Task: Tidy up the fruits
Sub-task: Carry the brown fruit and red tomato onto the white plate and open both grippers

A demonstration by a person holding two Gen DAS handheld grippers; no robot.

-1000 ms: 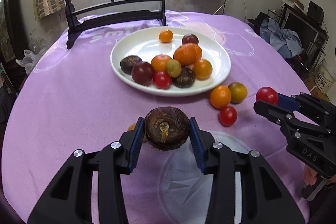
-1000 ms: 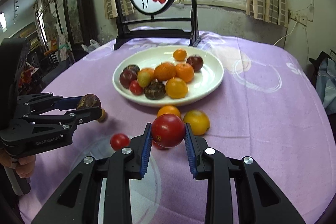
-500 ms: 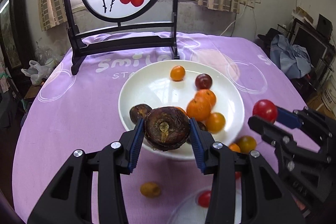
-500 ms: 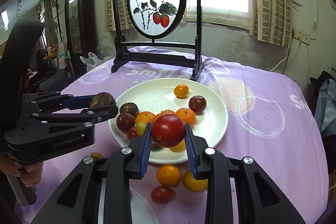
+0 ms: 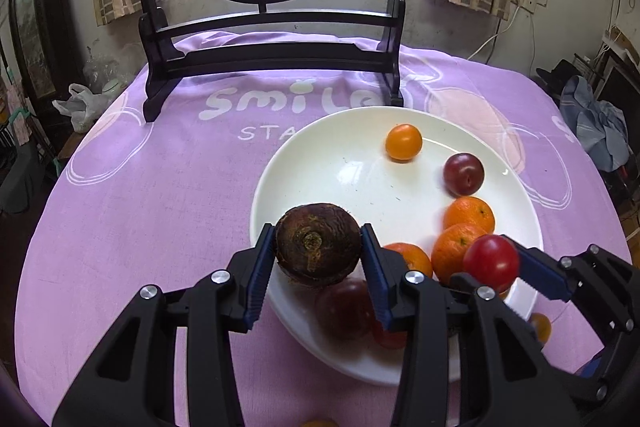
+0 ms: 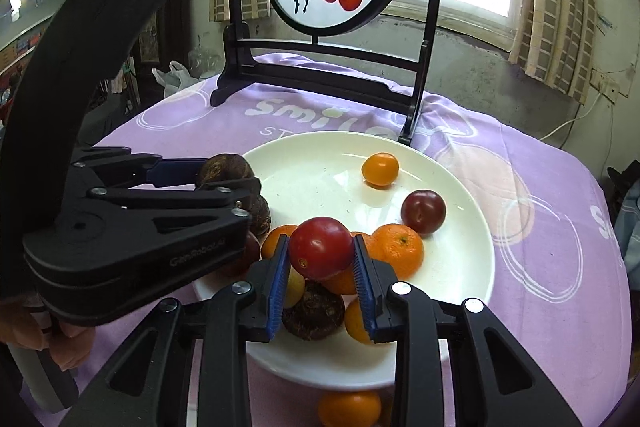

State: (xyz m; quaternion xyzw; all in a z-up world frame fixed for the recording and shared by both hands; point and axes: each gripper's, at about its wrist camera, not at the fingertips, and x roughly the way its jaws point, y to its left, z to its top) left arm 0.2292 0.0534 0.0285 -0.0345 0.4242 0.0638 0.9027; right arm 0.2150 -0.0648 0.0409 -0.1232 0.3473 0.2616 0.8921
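Note:
My left gripper (image 5: 319,251) is shut on a brown wrinkled passion fruit (image 5: 318,243) and holds it over the near left rim of the white plate (image 5: 344,163). My right gripper (image 6: 321,259) is shut on a red tomato (image 6: 321,247) above the fruit pile at the plate's (image 6: 320,163) near side. The plate holds several fruits: an orange tomato (image 5: 403,142), a dark plum (image 5: 463,174), mandarins (image 5: 469,214). The right gripper with the tomato (image 5: 491,262) shows at the right of the left wrist view; the left gripper with the passion fruit (image 6: 224,169) shows at the left of the right wrist view.
A black wooden stand with a round persimmon painting (image 5: 272,55) stands on the purple tablecloth (image 5: 140,195) just behind the plate. An orange fruit (image 6: 349,407) lies on the cloth in front of the plate. The table edge drops off at left and right.
Both grippers have moved forward with their fruits, from the near table to over the plate's near side. The grippers now sit close together.

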